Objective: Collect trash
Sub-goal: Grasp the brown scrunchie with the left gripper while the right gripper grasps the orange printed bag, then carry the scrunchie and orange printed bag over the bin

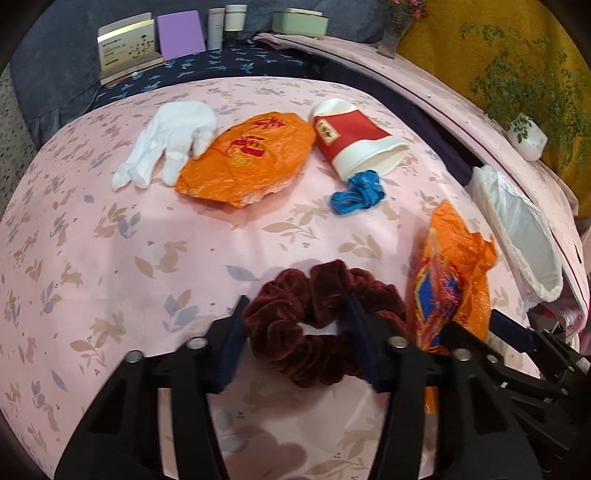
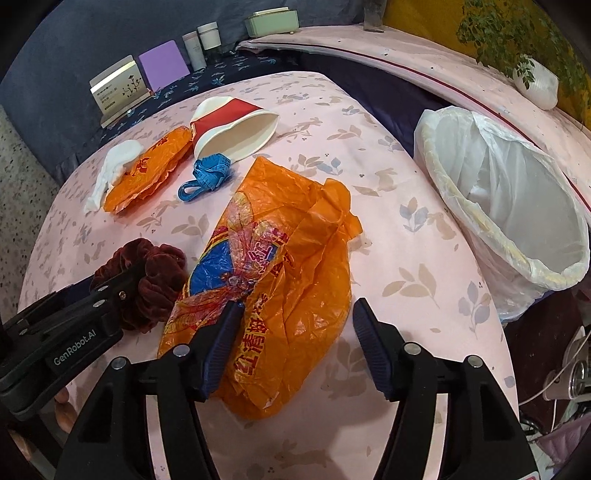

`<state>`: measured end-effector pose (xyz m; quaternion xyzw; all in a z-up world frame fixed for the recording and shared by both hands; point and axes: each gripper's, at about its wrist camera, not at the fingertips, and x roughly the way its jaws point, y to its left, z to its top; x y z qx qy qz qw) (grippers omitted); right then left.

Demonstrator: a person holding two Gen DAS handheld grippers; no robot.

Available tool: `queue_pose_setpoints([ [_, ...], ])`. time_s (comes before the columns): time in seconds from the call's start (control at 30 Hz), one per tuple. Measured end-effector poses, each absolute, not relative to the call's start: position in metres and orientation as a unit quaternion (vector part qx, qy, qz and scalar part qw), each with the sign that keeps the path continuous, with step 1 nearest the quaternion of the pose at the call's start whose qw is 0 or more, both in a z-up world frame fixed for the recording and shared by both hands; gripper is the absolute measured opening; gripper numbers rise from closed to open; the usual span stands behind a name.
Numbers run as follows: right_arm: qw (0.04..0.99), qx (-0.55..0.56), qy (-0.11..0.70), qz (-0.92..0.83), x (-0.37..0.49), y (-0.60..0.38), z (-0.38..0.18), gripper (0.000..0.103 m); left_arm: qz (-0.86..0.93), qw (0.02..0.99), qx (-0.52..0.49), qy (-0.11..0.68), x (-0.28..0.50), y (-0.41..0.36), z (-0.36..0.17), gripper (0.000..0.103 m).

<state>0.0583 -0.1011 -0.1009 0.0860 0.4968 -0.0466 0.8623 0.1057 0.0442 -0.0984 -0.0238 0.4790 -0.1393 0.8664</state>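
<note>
My left gripper (image 1: 295, 317) is open, its fingers astride a dark red velvet scrunchie (image 1: 317, 325) lying on the pink tablecloth. My right gripper (image 2: 295, 317) is open over a crumpled orange plastic bag (image 2: 280, 273), one finger on the bag, the other past its right side. Farther back lie a second orange bag (image 1: 247, 158), a white glove (image 1: 170, 140), a tipped red and white paper cup (image 1: 354, 136) and a blue measuring tape (image 1: 356, 195). A white-lined trash bin (image 2: 509, 206) stands at the table's right edge.
The pink rabbit-print tablecloth (image 1: 129, 258) covers the table. At the back stand a card box (image 1: 127, 46), a purple pad (image 1: 181, 33), two jars (image 1: 225, 26) and a green tin (image 1: 299, 22). A potted plant (image 2: 535, 81) sits on the ledge at right.
</note>
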Motion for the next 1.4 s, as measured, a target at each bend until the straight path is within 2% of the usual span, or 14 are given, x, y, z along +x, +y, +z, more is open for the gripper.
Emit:
queue_pose_setpoints([
  [0.03, 0.863, 0.084, 0.497, -0.044, 0.059, -0.1, -0.1, 0.04, -0.143, 0.865, -0.024, 0.48, 0.106, 0.042, -0.098, 0.033],
  [0.1, 0.863, 0.086, 0.497, -0.035, 0.059, -0.099, -0.099, 0.03, -0.15, 0.863, -0.025, 0.482, 0.106, 0.039, -0.097, 0.022],
  [0.13, 0.864, 0.084, 0.495, -0.035, 0.059, -0.098, -0.098, 0.025, -0.156, 0.86, -0.028, 0.484, 0.105, 0.038, -0.097, 0.021],
  [0.23, 0.869, 0.08, 0.488, -0.03, 0.057, -0.097, -0.092, 0.021, -0.166, 0.859, -0.03, 0.484, 0.104, 0.034, -0.093, 0.017],
  [0.7, 0.897, 0.102, 0.423, -0.074, 0.054, -0.148, -0.04, 0.02, -0.211, 0.868, -0.033, 0.449, 0.108, -0.011, -0.05, 0.016],
  [1.13, 0.902, 0.128, 0.378, -0.163, 0.047, -0.243, -0.011, 0.02, -0.279, 0.868, -0.003, 0.411, 0.121, -0.104, -0.011, 0.017],
  [1.4, 0.895, 0.142, 0.368, -0.208, 0.045, -0.293, -0.011, 0.021, -0.319, 0.856, 0.018, 0.405, 0.125, -0.161, -0.005, 0.017],
])
